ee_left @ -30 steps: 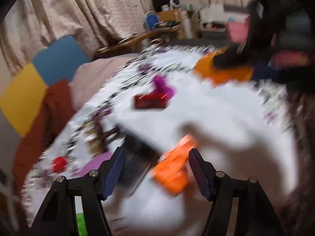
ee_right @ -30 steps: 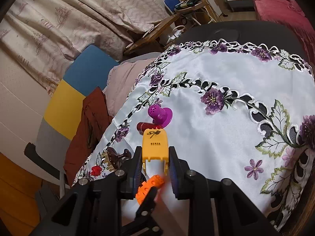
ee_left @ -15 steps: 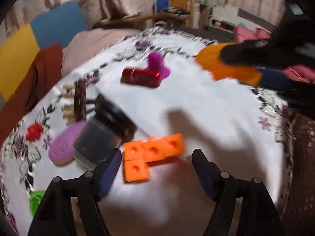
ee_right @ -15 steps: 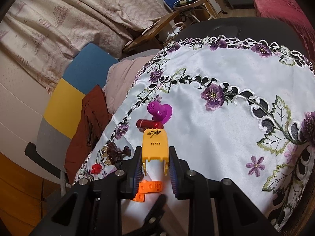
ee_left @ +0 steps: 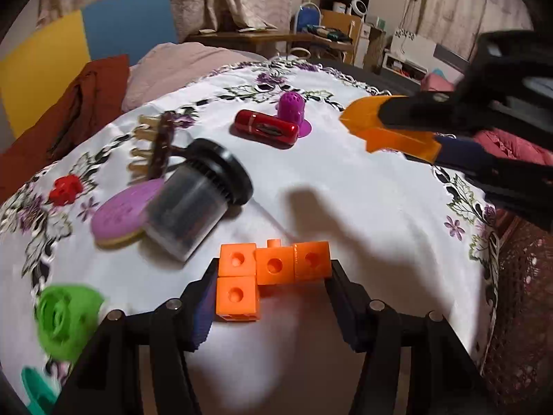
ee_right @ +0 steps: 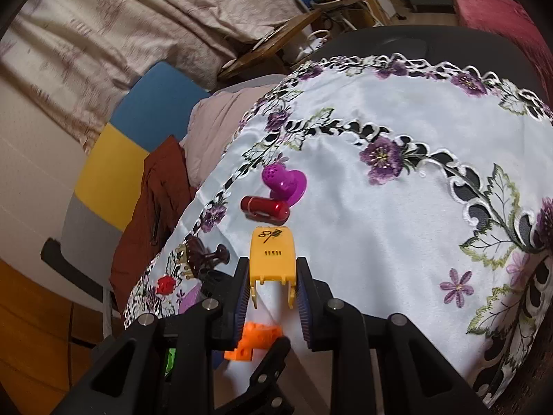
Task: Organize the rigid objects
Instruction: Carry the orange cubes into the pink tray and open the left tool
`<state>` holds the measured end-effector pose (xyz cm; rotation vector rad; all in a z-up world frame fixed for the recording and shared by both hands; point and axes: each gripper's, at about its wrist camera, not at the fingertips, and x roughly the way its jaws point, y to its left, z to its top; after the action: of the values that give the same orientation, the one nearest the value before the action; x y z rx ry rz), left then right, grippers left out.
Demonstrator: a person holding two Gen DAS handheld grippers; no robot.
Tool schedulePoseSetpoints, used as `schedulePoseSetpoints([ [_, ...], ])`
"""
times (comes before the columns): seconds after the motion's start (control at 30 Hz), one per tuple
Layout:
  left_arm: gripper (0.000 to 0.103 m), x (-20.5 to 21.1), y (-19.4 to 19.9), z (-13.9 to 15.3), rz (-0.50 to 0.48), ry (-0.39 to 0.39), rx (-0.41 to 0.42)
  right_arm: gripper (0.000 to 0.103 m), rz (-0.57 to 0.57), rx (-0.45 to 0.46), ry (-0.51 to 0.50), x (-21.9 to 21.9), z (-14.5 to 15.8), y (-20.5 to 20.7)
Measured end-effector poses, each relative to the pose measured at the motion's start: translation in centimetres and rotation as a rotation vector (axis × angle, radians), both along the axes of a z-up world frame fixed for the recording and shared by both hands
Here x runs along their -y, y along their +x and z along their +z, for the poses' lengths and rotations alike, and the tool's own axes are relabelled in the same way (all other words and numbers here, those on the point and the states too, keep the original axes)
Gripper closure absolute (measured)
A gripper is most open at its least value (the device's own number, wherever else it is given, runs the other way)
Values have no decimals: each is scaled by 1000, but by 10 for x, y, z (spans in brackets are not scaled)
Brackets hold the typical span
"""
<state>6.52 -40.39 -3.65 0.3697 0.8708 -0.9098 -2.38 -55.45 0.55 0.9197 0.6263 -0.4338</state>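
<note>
An orange block piece (ee_left: pixel 266 271) made of joined cubes lies on the white flowered tablecloth (ee_left: pixel 363 207), between the fingers of my open left gripper (ee_left: pixel 271 297); whether the fingers touch it I cannot tell. It also shows in the right wrist view (ee_right: pixel 254 340). My right gripper (ee_right: pixel 273 287) is shut on a yellow-orange plastic piece (ee_right: pixel 273 256) and holds it above the cloth; it shows at the right of the left wrist view (ee_left: pixel 390 131).
A dark jar with a black lid (ee_left: pixel 197 197) lies on its side, next to a purple oval (ee_left: pixel 121 212). A red cylinder (ee_left: pixel 266 128), a purple perforated piece (ee_left: pixel 292 107), a brown hair claw (ee_left: pixel 159 145), a small red piece (ee_left: pixel 65 188) and a green ring (ee_left: pixel 67 314) lie around.
My left gripper has swung and come closer to the orange blocks, which now sit between its fingers. The right gripper still holds the yellow-orange piece, shifted slightly.
</note>
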Motion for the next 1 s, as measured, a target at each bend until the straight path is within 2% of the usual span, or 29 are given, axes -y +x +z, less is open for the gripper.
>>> schedulePoseSetpoints([
  [0.33,44,-78,-18,20,127,-104,-35,79,204,-4,-58,-35,5,28],
  [0.63,44,-164,-25,47,262,-157,11,79,349,-3,-154,-71,14,45],
  [0.8,43,-222,-13,64,370,-173,58,79,426,-4,-221,-96,19,52],
  [1.0,43,-298,9,67,545,-155,80,79,461,1,-250,-115,21,52],
])
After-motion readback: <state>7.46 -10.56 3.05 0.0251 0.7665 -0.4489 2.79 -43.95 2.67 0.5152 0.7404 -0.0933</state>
